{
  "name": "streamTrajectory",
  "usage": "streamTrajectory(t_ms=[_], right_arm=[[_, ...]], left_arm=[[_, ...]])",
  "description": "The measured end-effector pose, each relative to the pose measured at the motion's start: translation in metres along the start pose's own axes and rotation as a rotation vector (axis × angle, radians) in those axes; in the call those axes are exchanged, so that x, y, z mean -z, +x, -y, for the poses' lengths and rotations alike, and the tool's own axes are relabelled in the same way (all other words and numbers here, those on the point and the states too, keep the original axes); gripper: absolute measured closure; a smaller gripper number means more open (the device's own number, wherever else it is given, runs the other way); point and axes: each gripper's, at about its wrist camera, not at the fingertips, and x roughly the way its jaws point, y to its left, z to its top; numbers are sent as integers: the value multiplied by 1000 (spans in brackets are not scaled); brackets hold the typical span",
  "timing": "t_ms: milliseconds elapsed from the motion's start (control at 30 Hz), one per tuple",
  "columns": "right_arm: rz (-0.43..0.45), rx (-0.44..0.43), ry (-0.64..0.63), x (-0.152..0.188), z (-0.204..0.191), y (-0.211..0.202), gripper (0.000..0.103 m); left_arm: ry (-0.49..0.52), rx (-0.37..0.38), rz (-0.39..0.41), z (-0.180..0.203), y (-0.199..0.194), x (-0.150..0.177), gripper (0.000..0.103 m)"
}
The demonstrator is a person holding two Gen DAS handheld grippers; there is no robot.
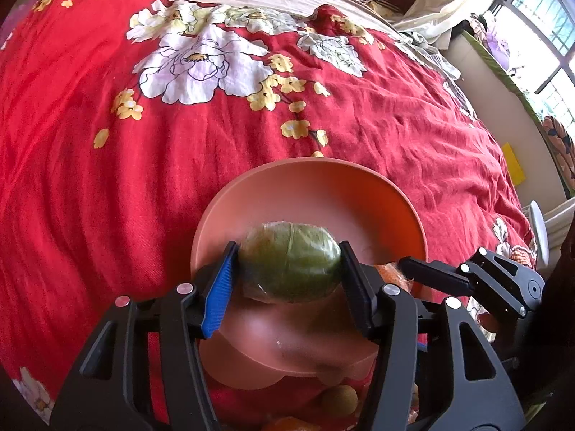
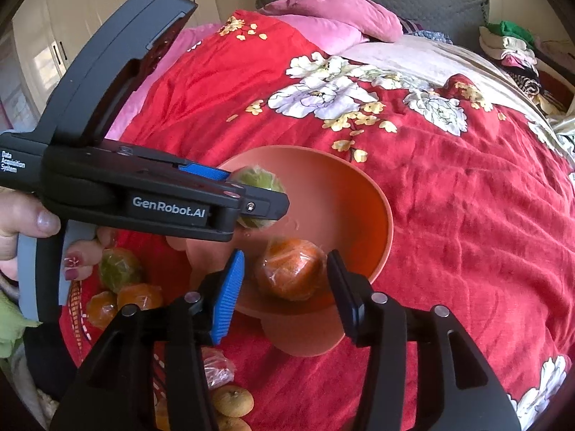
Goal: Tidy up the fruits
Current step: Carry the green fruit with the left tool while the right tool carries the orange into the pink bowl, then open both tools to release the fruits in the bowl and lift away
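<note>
A bowl (image 2: 373, 194) stands on the bed (image 2: 449, 197), with pillows (image 2: 334, 25) well behind it at the headboard end. One wrapped fruit (image 2: 291, 273) lies inside the bowl between the pads of the right hand-held gripper (image 2: 285, 283), while the left hand-held gripper (image 1: 287, 269) holds another fruit (image 1: 289, 262) over the bowl. In the right wrist view, more fruits (image 2: 118, 269) lie on the bed to the left of the bowl and nearer the camera.

A red bedspread (image 1: 395, 136) is patterned with white and yellow flowers; the round plastic bowl (image 2: 359, 194) is coloured salmon-orange (the wrapped fruit (image 1: 289, 262) green).
</note>
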Motion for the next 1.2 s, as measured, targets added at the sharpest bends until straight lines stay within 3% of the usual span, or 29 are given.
streamTrajectory(t_ms=[667, 1067, 1200], right_arm=[[54, 2, 22, 2, 4, -19, 39], [86, 55, 49, 5, 12, -27, 12], [102, 98, 44, 6, 13, -31, 10]], left_arm=[[-11, -44, 95, -3, -32, -1, 45], [-7, -55, 134, -2, -45, 10, 32], [-14, -59, 153, -2, -53, 15, 28]])
